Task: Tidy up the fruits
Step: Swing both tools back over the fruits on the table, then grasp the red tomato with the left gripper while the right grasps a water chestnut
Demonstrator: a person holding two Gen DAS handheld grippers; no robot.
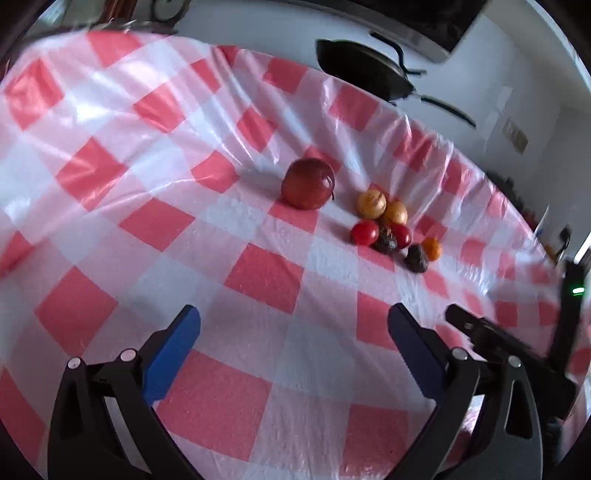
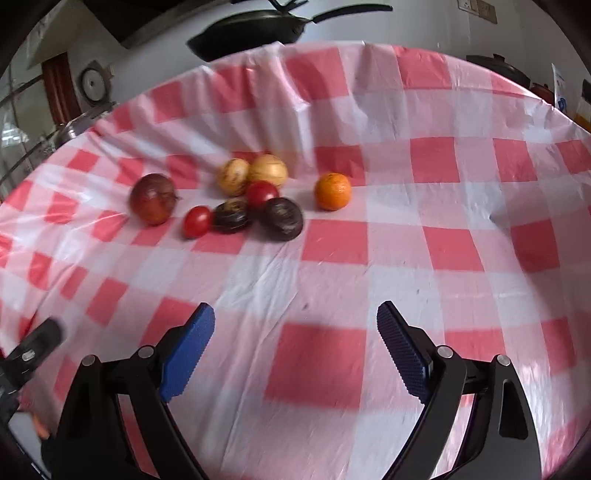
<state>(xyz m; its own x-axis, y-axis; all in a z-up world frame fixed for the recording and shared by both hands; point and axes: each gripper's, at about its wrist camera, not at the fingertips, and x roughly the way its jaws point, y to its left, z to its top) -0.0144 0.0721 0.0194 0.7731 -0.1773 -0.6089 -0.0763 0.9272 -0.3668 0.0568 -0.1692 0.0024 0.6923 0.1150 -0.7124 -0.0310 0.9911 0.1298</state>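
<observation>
both tongs, left gripper (image 1: 293,345) and right gripper (image 2: 295,341), gape empty; judged best to approach the lone round orange mandarin (image 2: 332,191) right of centre, straddling it squarely before closing.

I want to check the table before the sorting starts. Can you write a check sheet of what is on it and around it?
Surface: tablecloth of red and white checks, wrinkled, covers the table.
Job's things: one red apple; two yellow fruits, touching; two small red tomatoes; two dark wrinkled fruits; one orange, apart from the cluster. All lie loose on the cloth.
Clutter: nothing seen.
Grippers: left gripper open, empty; right gripper open, empty. Both are short of the fruit.
Cables: nothing seen.
Surroundings: black pan beyond the far edge of the table; white wall behind it.
</observation>
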